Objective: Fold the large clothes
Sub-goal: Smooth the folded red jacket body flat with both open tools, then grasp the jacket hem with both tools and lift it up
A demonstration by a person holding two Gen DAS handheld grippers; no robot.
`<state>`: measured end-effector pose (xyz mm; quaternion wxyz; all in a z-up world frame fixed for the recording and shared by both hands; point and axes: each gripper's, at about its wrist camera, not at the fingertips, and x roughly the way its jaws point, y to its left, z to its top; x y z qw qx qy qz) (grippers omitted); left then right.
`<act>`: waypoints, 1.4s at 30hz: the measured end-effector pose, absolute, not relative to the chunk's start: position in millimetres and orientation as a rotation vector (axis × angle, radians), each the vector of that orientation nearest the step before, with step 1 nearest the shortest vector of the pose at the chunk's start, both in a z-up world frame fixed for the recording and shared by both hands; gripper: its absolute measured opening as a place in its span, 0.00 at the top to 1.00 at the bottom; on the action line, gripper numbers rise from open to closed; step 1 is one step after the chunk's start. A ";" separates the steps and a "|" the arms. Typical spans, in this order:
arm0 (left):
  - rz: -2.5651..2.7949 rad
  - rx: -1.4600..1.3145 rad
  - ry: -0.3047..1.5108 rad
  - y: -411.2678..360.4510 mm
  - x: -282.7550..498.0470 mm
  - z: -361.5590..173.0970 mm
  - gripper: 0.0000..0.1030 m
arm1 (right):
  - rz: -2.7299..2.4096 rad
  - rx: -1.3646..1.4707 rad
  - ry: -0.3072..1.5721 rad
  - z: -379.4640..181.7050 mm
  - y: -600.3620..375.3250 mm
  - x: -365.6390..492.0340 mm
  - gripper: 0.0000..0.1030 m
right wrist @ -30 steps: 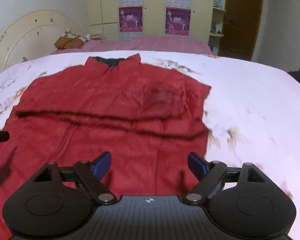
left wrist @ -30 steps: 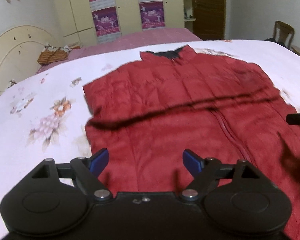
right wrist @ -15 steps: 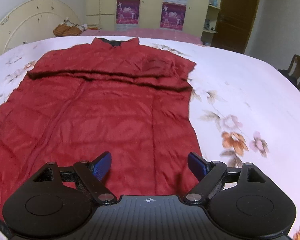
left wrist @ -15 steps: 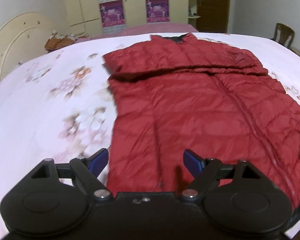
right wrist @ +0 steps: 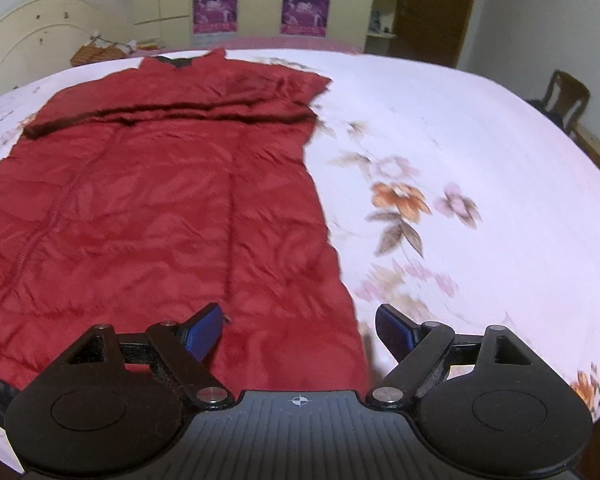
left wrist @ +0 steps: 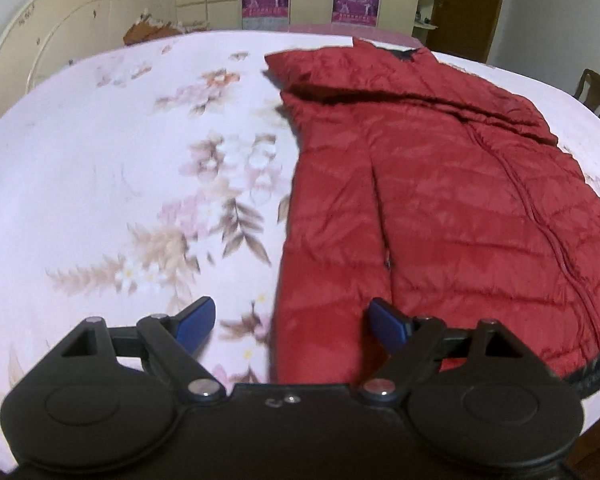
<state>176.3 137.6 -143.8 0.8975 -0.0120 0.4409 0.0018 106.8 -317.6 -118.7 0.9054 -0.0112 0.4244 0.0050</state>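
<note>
A long red quilted down coat (left wrist: 440, 200) lies flat on the floral bedsheet, zipper up, collar at the far end, sleeves folded across its chest. It also shows in the right wrist view (right wrist: 160, 208). My left gripper (left wrist: 292, 326) is open and empty above the coat's near left hem corner. My right gripper (right wrist: 300, 330) is open and empty above the coat's near right hem corner. The dark hem band shows at the near edge in both views.
The bed's white floral sheet (left wrist: 120, 168) stretches wide on both sides of the coat. A cream headboard (left wrist: 52, 36) and a basket (right wrist: 96, 54) are at the far left. A wooden chair (right wrist: 564, 96) stands at the right. Wardrobes with posters (right wrist: 304, 4) stand behind.
Both grippers have drawn back from the coat's chest toward its hem and spread apart to the left and right corners. The coat has not moved. Both stay open.
</note>
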 end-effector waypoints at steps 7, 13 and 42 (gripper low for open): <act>-0.043 -0.099 0.933 139.4 167.8 -156.3 0.29 | 0.007 0.064 0.907 -128.3 -334.9 93.6 0.05; -0.101 -0.141 0.938 137.3 165.4 -154.6 0.54 | 0.044 0.119 0.920 -128.6 -334.2 84.7 0.19; -0.264 -0.199 0.611 115.6 227.5 -56.0 0.91 | 0.148 0.134 0.638 -32.1 -309.0 151.0 0.89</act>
